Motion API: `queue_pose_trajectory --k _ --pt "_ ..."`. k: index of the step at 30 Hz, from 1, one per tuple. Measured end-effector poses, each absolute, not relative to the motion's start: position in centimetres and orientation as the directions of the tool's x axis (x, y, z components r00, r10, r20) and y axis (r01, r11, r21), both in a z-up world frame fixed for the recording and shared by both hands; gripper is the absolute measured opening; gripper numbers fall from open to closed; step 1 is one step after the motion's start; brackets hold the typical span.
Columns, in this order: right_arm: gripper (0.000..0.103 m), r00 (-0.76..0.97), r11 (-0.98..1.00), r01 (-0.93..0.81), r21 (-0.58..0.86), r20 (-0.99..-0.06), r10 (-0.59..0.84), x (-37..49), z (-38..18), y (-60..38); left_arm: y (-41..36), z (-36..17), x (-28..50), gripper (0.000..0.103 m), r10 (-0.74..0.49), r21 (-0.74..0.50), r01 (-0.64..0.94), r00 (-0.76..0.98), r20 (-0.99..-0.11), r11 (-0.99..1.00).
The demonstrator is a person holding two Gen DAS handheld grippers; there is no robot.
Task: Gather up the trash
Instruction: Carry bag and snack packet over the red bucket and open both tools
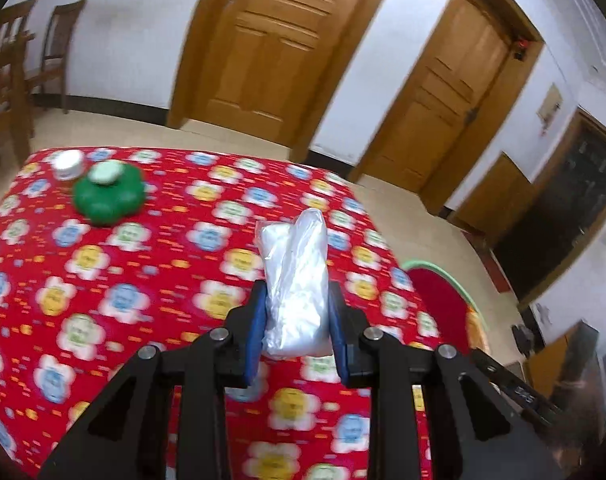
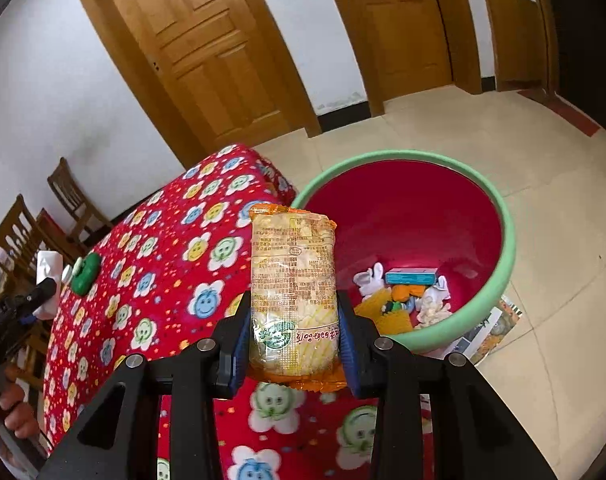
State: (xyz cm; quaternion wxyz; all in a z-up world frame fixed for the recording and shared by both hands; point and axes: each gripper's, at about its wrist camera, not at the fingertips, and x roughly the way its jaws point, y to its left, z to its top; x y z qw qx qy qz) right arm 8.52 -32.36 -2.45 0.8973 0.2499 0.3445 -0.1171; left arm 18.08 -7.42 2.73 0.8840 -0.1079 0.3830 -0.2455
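Note:
My left gripper (image 1: pixel 295 312) is shut on a crumpled clear plastic bag (image 1: pixel 295 280), held above the table with the red flowered cloth (image 1: pixel 143 280). In the right wrist view the same left gripper (image 2: pixel 43 292) shows at the far left with the white bag (image 2: pixel 47 268) in it, in a person's hand (image 2: pixel 11 408). My right gripper (image 2: pixel 293 320) is shut on a yellow snack packet (image 2: pixel 293 280) over the table's edge, beside the red bin with the green rim (image 2: pixel 507 248). Inside the bin lie white paper scraps (image 2: pixel 369 278), a blue box (image 2: pixel 411 277) and other trash.
A green flower-shaped box (image 1: pixel 109 196) and a small white jar (image 1: pixel 69 164) stand at the far left of the table. Wooden chairs (image 1: pixel 59 40) stand left of it, wooden doors (image 1: pixel 271 40) behind. The bin's rim (image 1: pixel 455 280) shows right of the table. Papers (image 2: pixel 491 328) lie under the bin.

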Motion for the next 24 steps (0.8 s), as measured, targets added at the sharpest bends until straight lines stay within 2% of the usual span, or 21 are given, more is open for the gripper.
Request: queue_pose_trajectory --k 9,24 --pt "0.038 0.728 0.839 0.398 0.372 -0.684 -0.042 9.1 -2.9 -36.5 -16.0 2.6 16.4 0.029 -0.577 -0.365 0.465 0.488 -0.655 0.807" --pt "0.041 0.734 0.794 0.413 0.446 -0.679 -0.001 9.0 -5.0 -43.1 -26.9 0.7 15.5 0.029 -0.595 -0.315 0.584 0.381 -0.708 0.748"
